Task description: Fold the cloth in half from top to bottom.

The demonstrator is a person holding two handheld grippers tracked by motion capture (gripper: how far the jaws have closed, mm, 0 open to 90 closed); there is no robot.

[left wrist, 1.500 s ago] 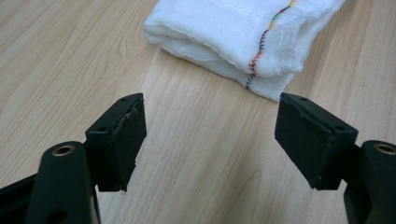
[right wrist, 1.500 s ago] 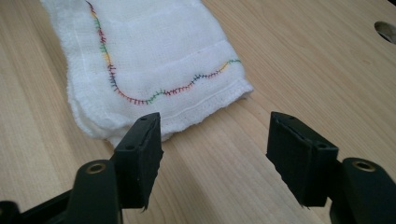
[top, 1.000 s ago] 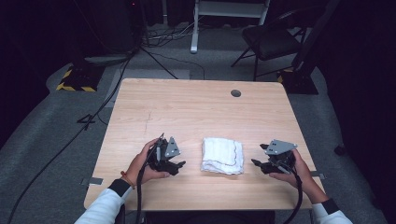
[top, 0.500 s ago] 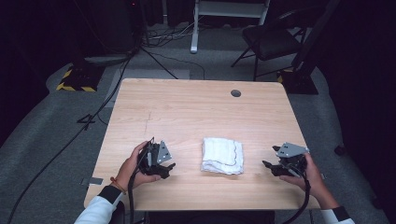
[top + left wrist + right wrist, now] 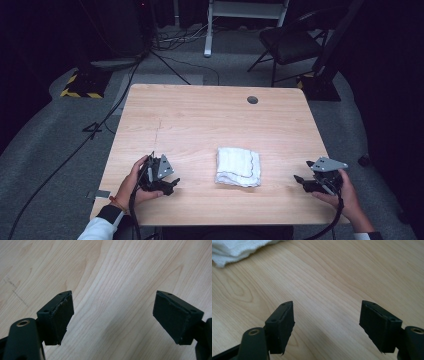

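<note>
A folded white towel (image 5: 239,166) lies flat on the wooden table (image 5: 210,120), near the front middle. My left gripper (image 5: 168,186) rests low over the table, well to the left of the towel, in a person's hand. Its jaws have just been opening and stand open over bare wood (image 5: 113,302). My right gripper (image 5: 301,181) sits near the table's right front corner, well to the right of the towel. Its jaws have also just been opening and hold nothing (image 5: 327,307). An edge of the towel (image 5: 234,250) shows at the top left of the right gripper view.
A round grommet hole (image 5: 252,100) sits near the table's far edge. On the floor behind the table are a dark chair (image 5: 292,45), a white stand (image 5: 207,30) and cables (image 5: 75,150). The table's right edge is close to my right gripper.
Both hands have moved outward, away from the towel: the left gripper further left and the right gripper further right, both slightly toward the front edge. The towel has not moved.
</note>
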